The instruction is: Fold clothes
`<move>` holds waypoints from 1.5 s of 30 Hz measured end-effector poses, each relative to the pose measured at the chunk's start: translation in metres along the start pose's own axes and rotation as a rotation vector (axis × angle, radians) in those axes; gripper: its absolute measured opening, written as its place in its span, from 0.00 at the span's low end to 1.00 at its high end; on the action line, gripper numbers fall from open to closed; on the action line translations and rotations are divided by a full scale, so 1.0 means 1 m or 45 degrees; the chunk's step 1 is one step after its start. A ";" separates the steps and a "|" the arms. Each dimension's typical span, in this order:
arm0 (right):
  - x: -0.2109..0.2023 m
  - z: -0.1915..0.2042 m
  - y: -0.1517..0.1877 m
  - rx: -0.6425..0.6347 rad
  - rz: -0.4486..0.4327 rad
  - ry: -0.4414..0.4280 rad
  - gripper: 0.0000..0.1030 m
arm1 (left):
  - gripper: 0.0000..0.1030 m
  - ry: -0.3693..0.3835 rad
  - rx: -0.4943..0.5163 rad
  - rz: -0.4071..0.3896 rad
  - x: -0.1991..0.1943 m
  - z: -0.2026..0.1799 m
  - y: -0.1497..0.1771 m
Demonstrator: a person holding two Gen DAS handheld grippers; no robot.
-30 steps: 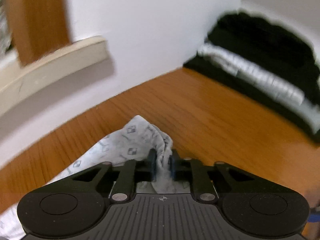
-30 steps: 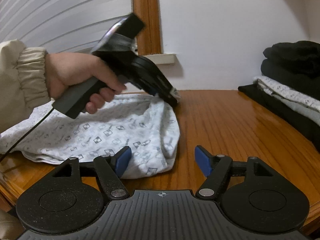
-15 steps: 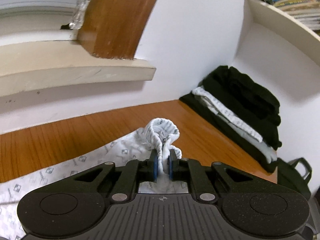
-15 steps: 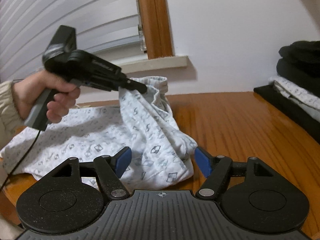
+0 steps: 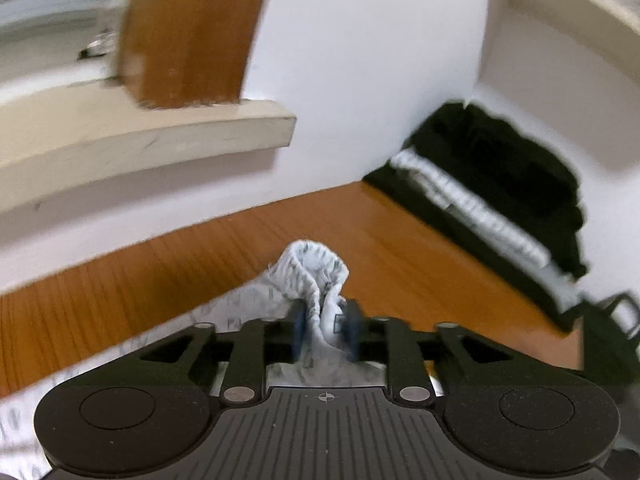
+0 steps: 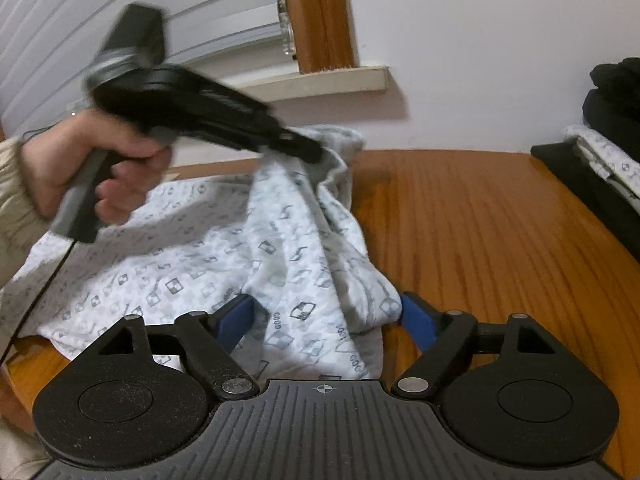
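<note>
I am reading only one word, "GOOD", repeating in small grey print across the white patterned garment [image 6: 224,264] that is lying in front of my right-hand jaws

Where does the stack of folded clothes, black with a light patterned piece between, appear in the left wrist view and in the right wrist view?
Left wrist view: the stack of folded clothes lies right of centre, against the wall.
Right wrist view: the stack lies at the right edge, cut off.
Shared landmark: the window sill.

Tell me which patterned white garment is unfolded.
The patterned garment pinched by the left gripper is unfolded on the table; the other lies folded in the stack.
</note>
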State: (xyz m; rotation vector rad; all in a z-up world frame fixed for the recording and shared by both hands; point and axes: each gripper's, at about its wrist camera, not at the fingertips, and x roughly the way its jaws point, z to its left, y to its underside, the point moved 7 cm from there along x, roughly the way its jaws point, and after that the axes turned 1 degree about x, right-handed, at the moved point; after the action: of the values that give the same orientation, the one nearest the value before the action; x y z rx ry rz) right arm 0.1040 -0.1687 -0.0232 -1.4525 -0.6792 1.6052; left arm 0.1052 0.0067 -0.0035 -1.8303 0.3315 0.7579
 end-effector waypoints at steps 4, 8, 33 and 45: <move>-0.020 -0.004 0.009 0.056 -0.053 -0.008 0.31 | 0.48 -0.106 0.108 0.093 0.032 -0.019 -0.002; -0.033 -0.006 0.015 0.065 -0.059 -0.017 0.34 | 0.63 -0.156 0.194 0.123 0.053 -0.033 0.000; -0.063 0.040 -0.038 -0.044 -0.259 -0.053 0.12 | 0.11 0.026 -0.009 -0.247 -0.044 0.000 -0.006; -0.048 0.257 -0.086 -0.472 -0.293 -0.491 0.12 | 0.11 -0.090 -0.148 -0.517 -0.277 0.122 0.023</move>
State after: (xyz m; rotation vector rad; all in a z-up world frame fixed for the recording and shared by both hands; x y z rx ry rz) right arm -0.1284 -0.1305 0.1192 -1.2621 -1.3753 1.6479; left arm -0.1594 0.0738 0.1296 -1.8923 -0.1320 0.5634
